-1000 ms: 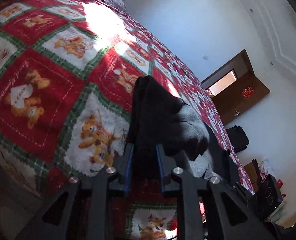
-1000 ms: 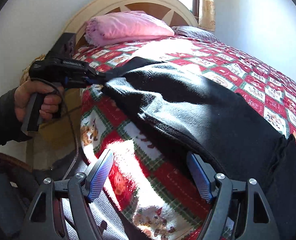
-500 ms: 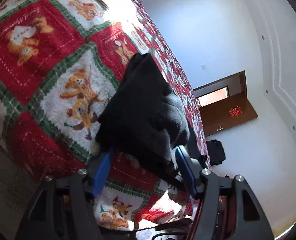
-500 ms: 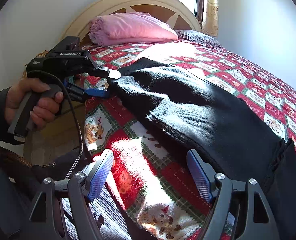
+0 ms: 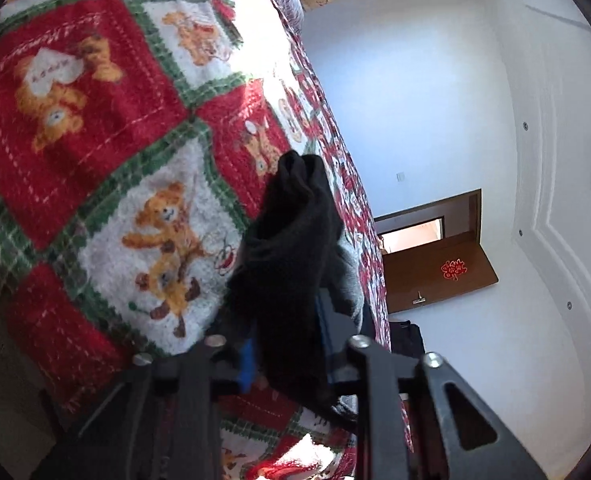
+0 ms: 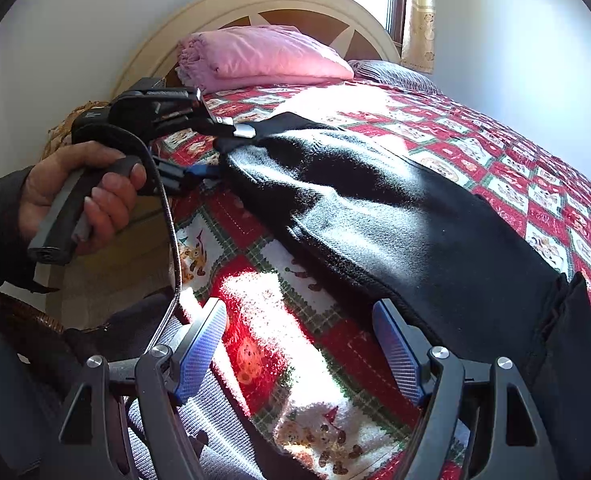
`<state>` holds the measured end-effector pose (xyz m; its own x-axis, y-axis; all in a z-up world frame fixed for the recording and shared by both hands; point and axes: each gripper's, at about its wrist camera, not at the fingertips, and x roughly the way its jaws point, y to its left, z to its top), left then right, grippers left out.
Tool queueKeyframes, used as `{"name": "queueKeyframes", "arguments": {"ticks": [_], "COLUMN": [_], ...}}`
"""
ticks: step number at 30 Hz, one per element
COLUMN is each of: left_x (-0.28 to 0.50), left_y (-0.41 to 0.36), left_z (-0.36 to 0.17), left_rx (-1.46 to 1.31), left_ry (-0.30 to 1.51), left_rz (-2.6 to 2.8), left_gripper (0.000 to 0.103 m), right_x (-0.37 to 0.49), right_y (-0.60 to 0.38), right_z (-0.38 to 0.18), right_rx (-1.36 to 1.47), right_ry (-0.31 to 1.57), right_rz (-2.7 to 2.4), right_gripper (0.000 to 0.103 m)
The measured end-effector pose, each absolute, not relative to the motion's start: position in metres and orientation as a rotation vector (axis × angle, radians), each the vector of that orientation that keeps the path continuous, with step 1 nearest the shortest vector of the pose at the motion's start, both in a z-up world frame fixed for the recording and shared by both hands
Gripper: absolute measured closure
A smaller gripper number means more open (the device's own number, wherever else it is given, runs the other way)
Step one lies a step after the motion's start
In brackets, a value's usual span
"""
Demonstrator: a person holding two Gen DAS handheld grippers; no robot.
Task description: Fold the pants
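The pants [image 6: 395, 216] are laid lengthwise on the bed [image 6: 507, 148], over a red teddy-bear blanket [image 5: 95, 152], and appear doubled leg over leg already, though this cannot be confirmed from these views. One end is bunched between the fingers of the left gripper [image 5: 285, 344], which are narrowed onto the black cloth; in the right view that same gripper [image 6: 211, 152] is seen at the far end of the pants, held by a hand [image 6: 79, 196]. The right gripper [image 6: 299, 344] is held with its fingers wide and nothing between them; the near seam of the pants runs just beyond its right finger [image 6: 395, 352].

As a judgement, the fold across the length is not yet made: the gripped end would have to be carried over toward the other end, and the right fingers would have to be closed on cloth or used to steady it.

Ahead of the left fingers, open blanket is available along the bed. Behind the left gripper, a pink pillow [image 6: 263, 56] and a headboard [image 6: 255, 4] limit travel. Below the right fingers the bed edge drops away, so little support is offered there.
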<state>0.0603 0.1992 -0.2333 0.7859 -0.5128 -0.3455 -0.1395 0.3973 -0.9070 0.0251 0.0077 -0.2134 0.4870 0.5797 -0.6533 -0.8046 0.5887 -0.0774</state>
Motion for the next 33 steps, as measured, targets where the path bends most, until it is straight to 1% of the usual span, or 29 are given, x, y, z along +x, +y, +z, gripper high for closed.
{"name": "queueKeyframes", "arguments": {"ticks": [1,2,5,9,13,19,27,33], "left_x": [0.061,0.062,0.067,0.066,0.072,0.102,0.137,0.143], "left_y": [0.200,0.200,0.200,0.194,0.171,0.109,0.012,-0.069], "left_z": [-0.232,-0.229,-0.215,-0.179,-0.137,-0.079,-0.038,-0.038], "left_rx": [-1.140,-1.110,-1.068,-0.947,-0.804,-0.666,-0.542,-0.447], "left_ry": [0.649,0.644,0.618,0.552,0.475,0.380,0.410,0.507], "left_rz": [-0.267,-0.273,-0.293,-0.329,-0.403,-0.569,-0.765,-0.889], "left_gripper": [0.083,0.083,0.084,0.084,0.084,0.084,0.084,0.084], "right_x": [0.026,0.027,0.032,0.040,0.048,0.062,0.070,0.069], "right_y": [0.006,0.003,-0.008,-0.035,-0.076,-0.153,-0.264,-0.328], "right_z": [-0.213,-0.212,-0.209,-0.196,-0.177,-0.151,-0.144,-0.151], "right_rx": [-0.399,-0.390,-0.363,-0.311,-0.261,-0.147,0.029,0.162], "right_ry": [0.623,0.624,0.633,0.627,0.613,0.609,0.623,0.627], "right_rz": [0.865,0.860,0.832,0.775,0.671,0.495,0.228,0.122], "right_gripper": [0.026,0.026,0.026,0.026,0.026,0.026,0.026,0.026]}}
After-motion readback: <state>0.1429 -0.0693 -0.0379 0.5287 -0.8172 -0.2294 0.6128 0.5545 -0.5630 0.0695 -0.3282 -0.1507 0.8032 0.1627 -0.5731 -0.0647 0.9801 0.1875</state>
